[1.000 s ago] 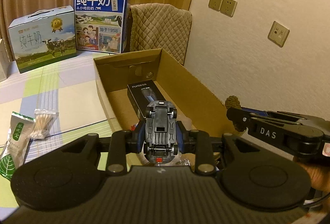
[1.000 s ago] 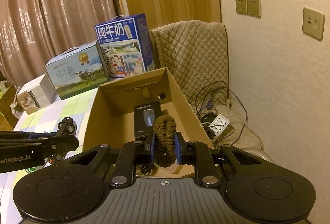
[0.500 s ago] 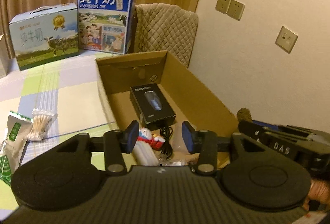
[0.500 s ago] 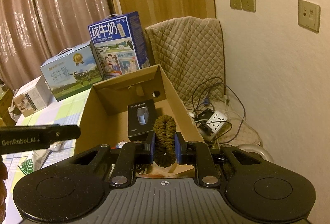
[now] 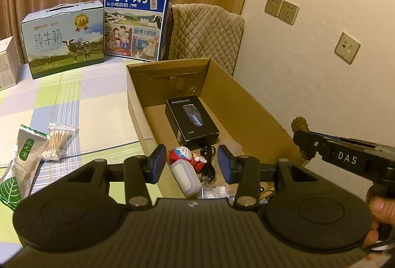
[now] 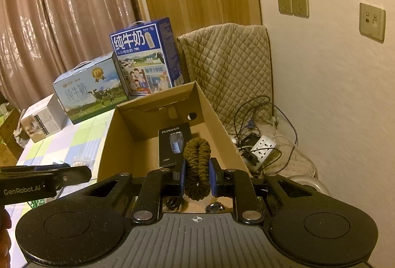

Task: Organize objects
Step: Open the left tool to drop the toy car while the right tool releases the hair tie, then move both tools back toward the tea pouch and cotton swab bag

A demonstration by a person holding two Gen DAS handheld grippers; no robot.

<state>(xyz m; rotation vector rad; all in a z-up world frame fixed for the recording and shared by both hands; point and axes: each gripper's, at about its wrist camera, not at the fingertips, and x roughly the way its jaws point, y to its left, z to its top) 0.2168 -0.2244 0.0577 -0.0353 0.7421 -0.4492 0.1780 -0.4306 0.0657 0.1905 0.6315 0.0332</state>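
Your right gripper (image 6: 196, 178) pinches the brown rope (image 6: 196, 164) above the box's (image 6: 214, 117) near end; lower it inside before releasing. Your left gripper (image 5: 190, 164) gapes wide, holding nothing, over the toys

Ahead of me two milk cartons (image 5: 138, 21) stood against the curtains (image 6: 61, 21); a quilted cover (image 6: 227, 63) hung beside wall sockets (image 5: 281, 9), above a power strip (image 6: 263, 145).
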